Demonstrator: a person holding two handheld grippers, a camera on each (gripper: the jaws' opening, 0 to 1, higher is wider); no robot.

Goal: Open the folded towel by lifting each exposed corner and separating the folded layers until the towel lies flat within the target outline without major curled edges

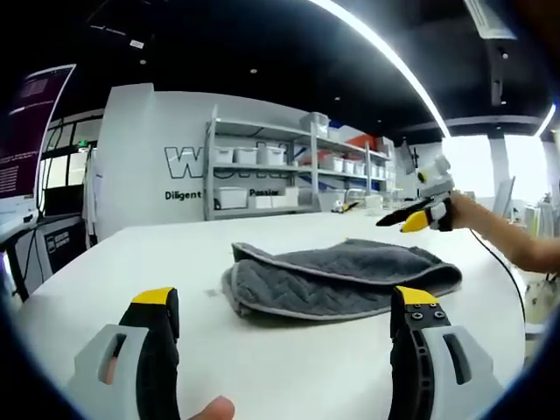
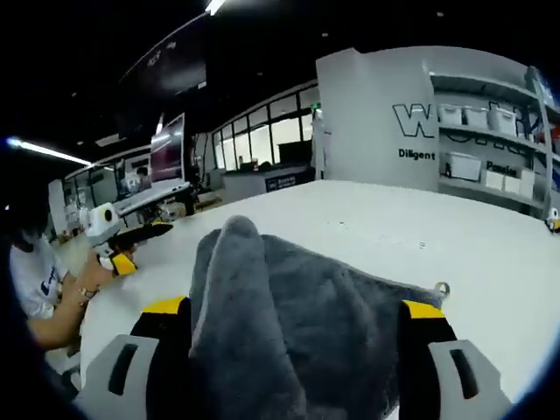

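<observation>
A grey folded towel (image 1: pixel 341 278) with a pale stitched edge lies on the white table (image 1: pixel 131 254), its layers bunched and one flap lying over the top. My left gripper (image 1: pixel 287 302) is open just short of the towel's near edge, its yellow-tipped jaws wide apart. Beyond the towel's far right end, a hand holds my right gripper (image 1: pixel 411 219) above the table. In the right gripper view the towel (image 2: pixel 297 315) humps up close between the wide-apart jaws of the open right gripper (image 2: pixel 295 308), and a small hanging loop (image 2: pixel 442 288) shows at its right corner. The left gripper (image 2: pixel 140 234) is at the left.
Metal shelves (image 1: pixel 262 166) with white bins stand behind the table against a lettered wall (image 2: pixel 420 122). A monitor (image 1: pixel 31 131) is at the left. A person (image 2: pixel 35 271) sits at the table's edge. Bare tabletop (image 2: pixel 420 227) surrounds the towel.
</observation>
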